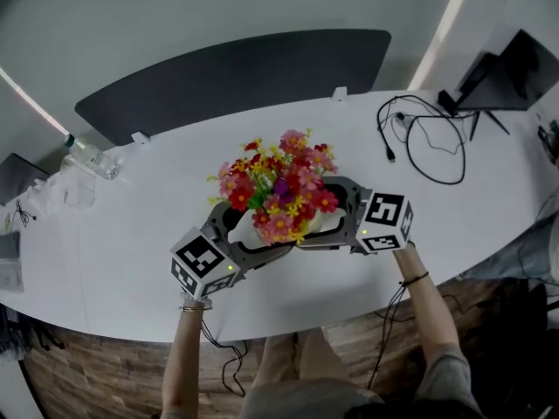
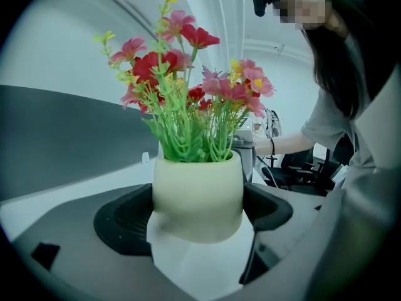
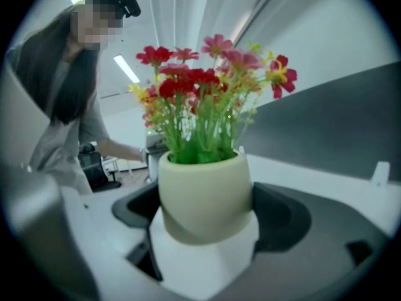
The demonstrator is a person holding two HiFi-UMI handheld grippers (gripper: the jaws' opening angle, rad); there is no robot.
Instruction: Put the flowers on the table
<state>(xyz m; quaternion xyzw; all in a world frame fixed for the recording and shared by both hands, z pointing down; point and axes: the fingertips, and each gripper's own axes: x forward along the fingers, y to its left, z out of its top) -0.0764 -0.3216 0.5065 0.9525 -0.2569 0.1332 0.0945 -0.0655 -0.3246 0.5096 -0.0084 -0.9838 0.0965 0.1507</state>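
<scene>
Between the two grippers is a cream pot [image 2: 197, 199] full of red, pink and yellow flowers [image 1: 279, 186]. The left gripper [image 1: 249, 230] grips the pot from one side. The right gripper [image 1: 319, 216] grips it from the other side. The white table [image 1: 131, 234] is right under the pot. I cannot tell if they touch.

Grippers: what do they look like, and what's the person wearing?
The left gripper and right gripper are dark grey, with curved jaws and a white cube of black square markers. Black cables hang below. The person wears grey short sleeves and a black wristband.
</scene>
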